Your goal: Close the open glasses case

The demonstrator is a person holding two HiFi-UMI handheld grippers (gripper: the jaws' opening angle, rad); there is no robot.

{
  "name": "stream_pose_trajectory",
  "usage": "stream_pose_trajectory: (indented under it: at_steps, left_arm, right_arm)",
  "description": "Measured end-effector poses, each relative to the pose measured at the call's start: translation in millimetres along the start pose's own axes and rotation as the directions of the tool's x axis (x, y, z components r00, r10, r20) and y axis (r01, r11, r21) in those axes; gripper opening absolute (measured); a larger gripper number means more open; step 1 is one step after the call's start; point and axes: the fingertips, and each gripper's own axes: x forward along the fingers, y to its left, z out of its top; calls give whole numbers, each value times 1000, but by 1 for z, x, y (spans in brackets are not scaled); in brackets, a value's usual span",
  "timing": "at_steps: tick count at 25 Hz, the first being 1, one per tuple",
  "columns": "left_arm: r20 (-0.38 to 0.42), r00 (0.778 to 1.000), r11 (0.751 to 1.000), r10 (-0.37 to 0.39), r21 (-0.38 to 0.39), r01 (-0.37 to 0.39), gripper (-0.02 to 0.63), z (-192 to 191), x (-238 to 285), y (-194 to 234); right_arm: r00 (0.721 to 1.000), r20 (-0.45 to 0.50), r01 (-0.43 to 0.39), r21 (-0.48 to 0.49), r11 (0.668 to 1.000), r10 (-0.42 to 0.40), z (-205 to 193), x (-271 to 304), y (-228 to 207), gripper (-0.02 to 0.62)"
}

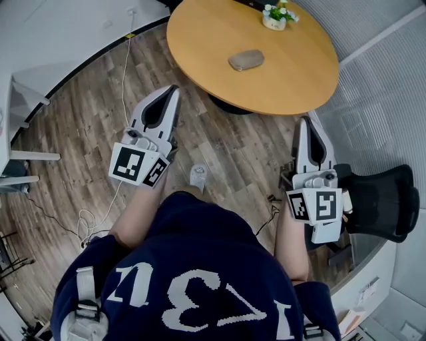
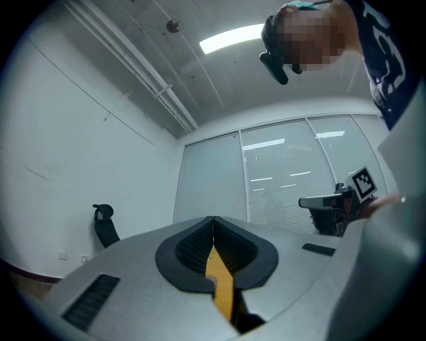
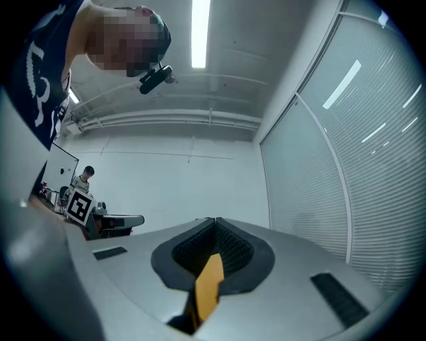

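Observation:
A grey-brown oval glasses case lies on the round wooden table, and from above its lid looks down. My left gripper hovers over the wooden floor just short of the table's near left edge, jaws shut and empty. My right gripper is below the table's near right edge, also shut with nothing held. In the left gripper view the jaws meet at the tips, with a sliver of orange table showing in the gap lower down. The right gripper view shows the same closed jaws. Neither gripper touches the case.
A small potted plant stands at the table's far side. A black office chair is close by my right gripper. Cables trail on the floor at left, beside a white desk. Glass walls with blinds run along the right.

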Motion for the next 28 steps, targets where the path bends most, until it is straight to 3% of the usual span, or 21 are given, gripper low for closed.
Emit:
stream_pose_trajectory:
  at_steps: [7, 13, 18, 28]
  left_arm:
    - [-1, 998, 998, -68, -1, 68, 15, -9, 77, 55]
    - [-27, 995, 995, -95, -17, 94, 15, -28, 116, 77]
    - [-61, 993, 995, -97, -40, 95, 15, -50, 142, 85]
    - [-71, 996, 998, -62, -12, 61, 15, -75, 238, 94]
  right_arm:
    - [999, 9, 33, 26, 999, -33, -10, 78, -20, 23]
    - [999, -9, 42, -102, 994, -44, -17, 108, -27, 23]
    - [996, 38, 84, -77, 994, -81, -23, 124, -50, 23]
    - [998, 69, 10, -52, 999, -6, -34, 208, -137, 25]
